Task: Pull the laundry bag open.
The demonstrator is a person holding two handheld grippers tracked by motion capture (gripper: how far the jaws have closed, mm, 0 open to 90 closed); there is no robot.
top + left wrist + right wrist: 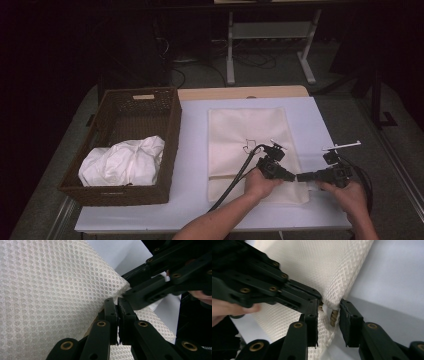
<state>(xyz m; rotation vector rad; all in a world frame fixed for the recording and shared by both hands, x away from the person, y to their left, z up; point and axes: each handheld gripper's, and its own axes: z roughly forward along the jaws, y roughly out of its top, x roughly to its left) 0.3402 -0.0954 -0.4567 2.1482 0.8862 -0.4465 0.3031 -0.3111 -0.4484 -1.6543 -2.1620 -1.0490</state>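
Observation:
A cream mesh cloth lies flat on the white table top, with a small dark drawing near its middle. Both grippers meet at its near right corner. My left gripper is shut, its tips pinching the mesh cloth at the edge. My right gripper faces it from the right with its jaws apart. The edge of the mesh cloth and a small tan piece hang between those jaws, and the pads do not press on them.
A dark wicker basket stands at the left of the table, with a crumpled white cloth in its near end. Cables trail from both grippers toward the near edge. Beyond the table are a dark floor and the legs of a stand.

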